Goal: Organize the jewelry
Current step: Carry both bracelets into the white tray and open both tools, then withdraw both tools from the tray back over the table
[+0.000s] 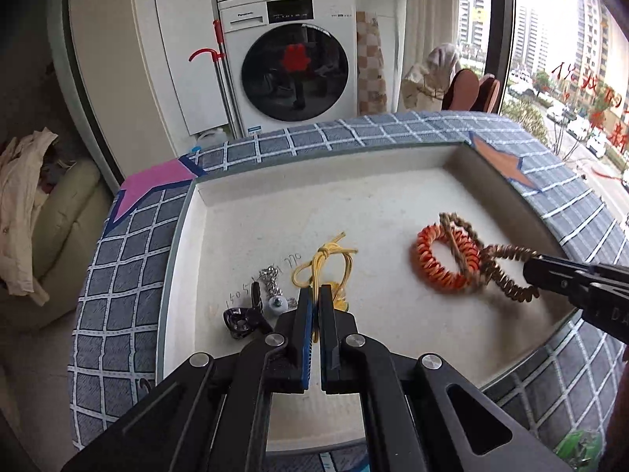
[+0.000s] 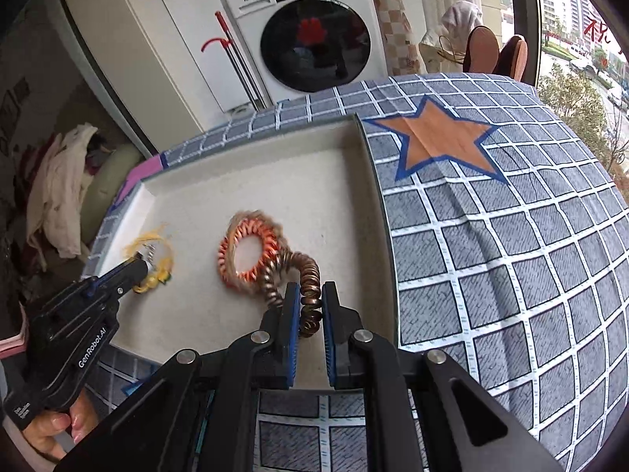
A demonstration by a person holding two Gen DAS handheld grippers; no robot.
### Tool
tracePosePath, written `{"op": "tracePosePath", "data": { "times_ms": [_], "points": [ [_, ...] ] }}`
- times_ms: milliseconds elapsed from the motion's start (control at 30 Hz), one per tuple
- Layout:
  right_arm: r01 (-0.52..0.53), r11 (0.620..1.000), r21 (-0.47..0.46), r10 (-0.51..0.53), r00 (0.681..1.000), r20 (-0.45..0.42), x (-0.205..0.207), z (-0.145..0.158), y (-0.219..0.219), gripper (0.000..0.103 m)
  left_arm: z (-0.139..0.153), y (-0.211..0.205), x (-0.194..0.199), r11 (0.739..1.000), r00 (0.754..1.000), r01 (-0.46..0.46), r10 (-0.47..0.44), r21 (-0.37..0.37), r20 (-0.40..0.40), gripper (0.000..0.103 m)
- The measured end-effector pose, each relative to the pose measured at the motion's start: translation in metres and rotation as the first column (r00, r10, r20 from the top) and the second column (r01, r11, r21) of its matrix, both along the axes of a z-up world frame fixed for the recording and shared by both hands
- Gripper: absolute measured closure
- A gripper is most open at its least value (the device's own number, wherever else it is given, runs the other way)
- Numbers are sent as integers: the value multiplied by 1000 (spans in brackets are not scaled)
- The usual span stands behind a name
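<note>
left wrist: close, faces tray (image 1: 184, 244) | right wrist: same tray

Brown coil bracelet (image 2: 304, 295) overlaps orange coil bracelet (image 2: 247, 253); yellow cord (image 1: 326, 261) lies left.

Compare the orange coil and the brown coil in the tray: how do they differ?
The orange coil lies flat as a closed ring; the brown coil is stretched into a twisted loop. The orange coil is free; the brown coil is pinched by the right gripper and lies across it. Both are spiral bands in the tray.
</note>
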State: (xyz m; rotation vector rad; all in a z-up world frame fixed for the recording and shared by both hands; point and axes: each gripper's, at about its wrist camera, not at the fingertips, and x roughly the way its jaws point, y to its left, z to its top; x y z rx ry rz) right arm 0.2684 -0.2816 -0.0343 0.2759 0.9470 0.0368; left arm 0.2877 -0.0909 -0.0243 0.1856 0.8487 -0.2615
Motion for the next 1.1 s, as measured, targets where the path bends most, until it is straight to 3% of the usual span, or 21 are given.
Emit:
{"op": "tracePosePath", "data": {
  "times_ms": [100,233,367,433,633,1033,1067,1100],
  "points": [
    [-4,1000,-16,4,1000,-18,0,-4,3,86,-3,-5,-3,999,1000,-3,2,44,12,81],
    [-42,998,-44,42,999,-1,-4,2,16,43,-3,-10,-3,997,1000,3,-4,79,13,81],
    [-37,999,-20,38,998,51,-18,18,18,41,0,-8,-8,997,1000,-13,11,74,21,81],
    [-30,999,-12,31,997,64,-25,23,17,34,3,-7,-9,998,999,-18,16,66,31,81],
    [-21,1000,7,20,995,95,-48,38,13,27,12,-6,-14,999,999,-18,16,46,41,81],
    [-20,999,51,15,995,100,-82,49,8,23,23,-1,-22,999,999,-33,32,18,35,80],
    [-21,998,53,16,995,101,-85,50,9,22,24,0,-22,999,999,-31,30,12,34,73],
    [-22,998,55,17,995,101,-87,50,9,22,25,-1,-22,1000,999,-26,26,8,31,21]
  ]
}}
